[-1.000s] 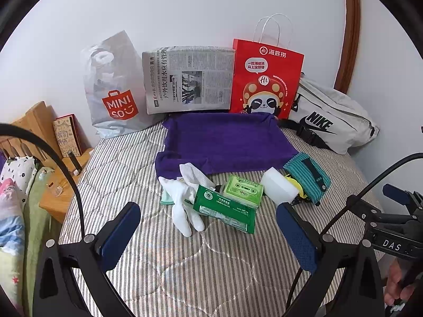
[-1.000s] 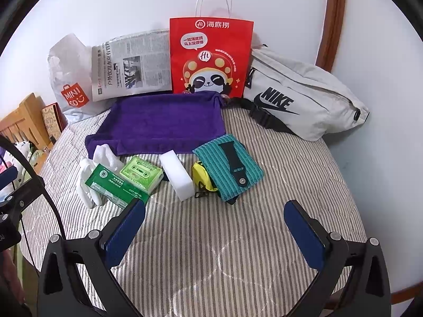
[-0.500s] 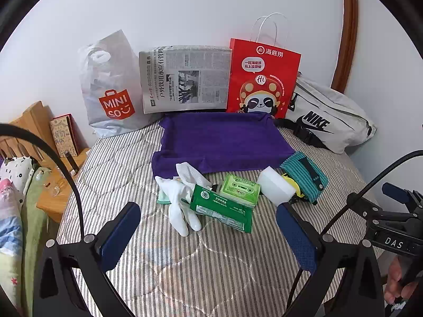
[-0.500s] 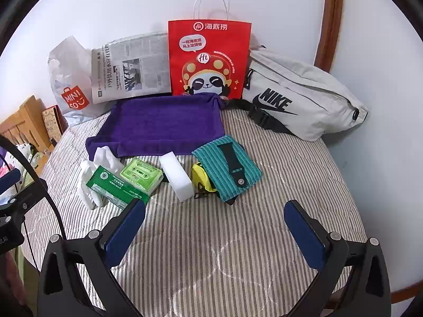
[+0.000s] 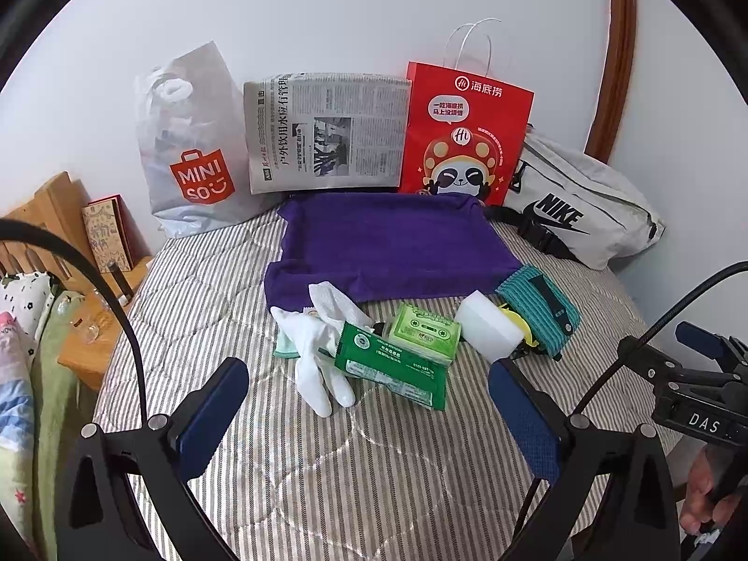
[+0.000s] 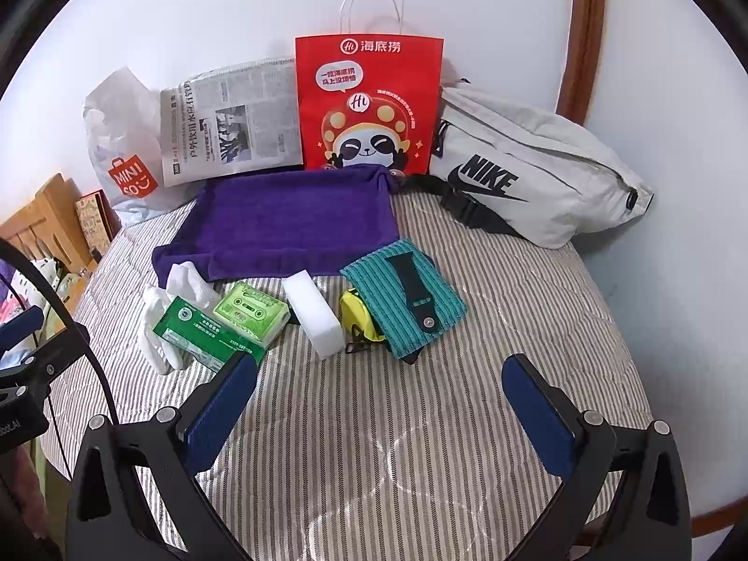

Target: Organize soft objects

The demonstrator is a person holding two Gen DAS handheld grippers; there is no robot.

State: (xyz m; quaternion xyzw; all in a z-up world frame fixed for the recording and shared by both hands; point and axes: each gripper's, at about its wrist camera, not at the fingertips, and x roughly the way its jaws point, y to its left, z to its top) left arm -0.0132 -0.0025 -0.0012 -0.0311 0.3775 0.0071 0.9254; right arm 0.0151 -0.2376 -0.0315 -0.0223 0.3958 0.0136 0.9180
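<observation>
Nothing is picked up yet; this looks like the approach, before the first grasp. The left tongs and the right tongs both hang released over the bed, pads wide apart and empty.

Taking the purple towel as landmark: the soft things lie in a row along its near edge. At its near left corner lie the white gloves, their long axis running toward the camera, fingertips pointing near. Just right of them, the dark green tissue pack lies slantwise, its long axis running from far left to near right, overlapping the light green pack. The white sponge sits before the towel's near edge, long axis running away from the towel. At the near right corner lies the teal cloth, partly over a yellow tape measure.

The next move probably calls for lowering one pair of tongs over one soft piece, pads straddling its short side, then carrying it onto the towel, likely the sorting place.
</observation>
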